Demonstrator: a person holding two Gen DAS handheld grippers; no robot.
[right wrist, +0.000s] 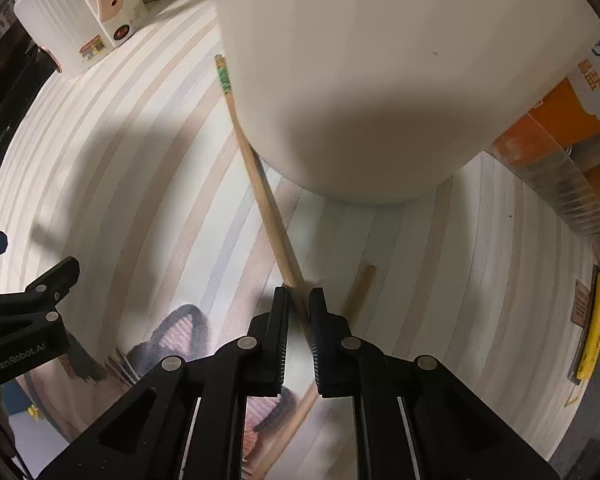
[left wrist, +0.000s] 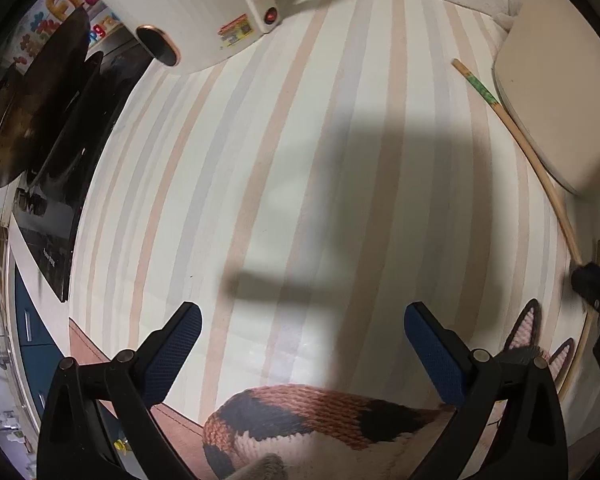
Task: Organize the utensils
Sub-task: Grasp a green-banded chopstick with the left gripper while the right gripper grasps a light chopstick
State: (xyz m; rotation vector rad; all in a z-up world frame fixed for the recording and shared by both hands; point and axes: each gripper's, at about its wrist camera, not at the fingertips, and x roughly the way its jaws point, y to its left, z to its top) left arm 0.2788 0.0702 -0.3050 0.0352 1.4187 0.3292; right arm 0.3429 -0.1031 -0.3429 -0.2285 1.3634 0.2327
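My right gripper point(right wrist: 299, 300) is shut on a wooden chopstick point(right wrist: 260, 184) with a green band near its far end. The chopstick slants up and away, its far part running alongside a large cream cylindrical holder point(right wrist: 380, 80). In the left wrist view the same chopstick point(left wrist: 540, 168) and the holder point(left wrist: 556, 92) show at the right, with the right gripper point(left wrist: 592, 284) at the edge. My left gripper point(left wrist: 302, 320) is open and empty above the striped mat point(left wrist: 300, 140). A second wooden stick point(right wrist: 362, 286) lies on the mat just right of my right fingers.
A white kettle point(left wrist: 180, 4) stands at the back left, also seen in the right wrist view point(right wrist: 80, 12). A dark stove with pans point(left wrist: 48, 128) is at the left. A cat-shaped woven coaster point(left wrist: 320, 420) lies near the front edge. Orange packages point(right wrist: 560, 128) and a yellow-handled tool point(right wrist: 594, 328) sit at the right.
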